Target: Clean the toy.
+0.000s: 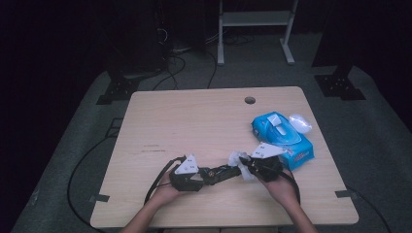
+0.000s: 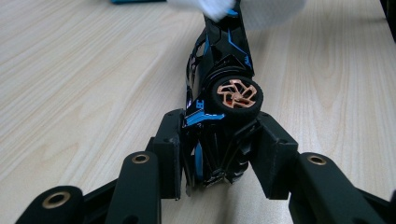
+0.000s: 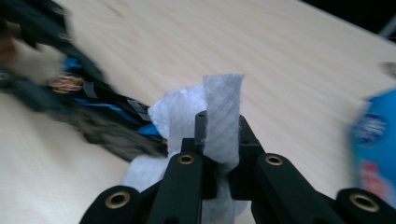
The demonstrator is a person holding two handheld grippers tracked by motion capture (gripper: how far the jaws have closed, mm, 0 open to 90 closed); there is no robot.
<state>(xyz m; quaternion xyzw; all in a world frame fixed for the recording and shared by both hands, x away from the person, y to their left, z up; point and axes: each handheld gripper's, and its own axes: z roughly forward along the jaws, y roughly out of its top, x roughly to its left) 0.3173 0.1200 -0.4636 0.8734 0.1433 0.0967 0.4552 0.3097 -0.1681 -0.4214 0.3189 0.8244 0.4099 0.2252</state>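
Observation:
A black and blue toy car (image 2: 219, 88) with copper wheels lies on its side near the table's front edge. My left gripper (image 2: 219, 149) is shut on its rear end, with one wheel just above the pads. The car (image 1: 221, 173) stretches rightward from the left gripper (image 1: 194, 182) toward the right one. A white wet wipe (image 3: 219, 116) is clamped in my right gripper (image 3: 223, 135), which holds it against the car's (image 3: 107, 121) far end. In the high view the wipe (image 1: 239, 159) bunches up beside the right gripper (image 1: 250, 167).
A blue pack of wet wipes (image 1: 282, 136) with its flap lifted lies at the right side of the wooden table (image 1: 194, 116), just behind my right hand. A small round hole (image 1: 249, 100) sits near the table's far edge.

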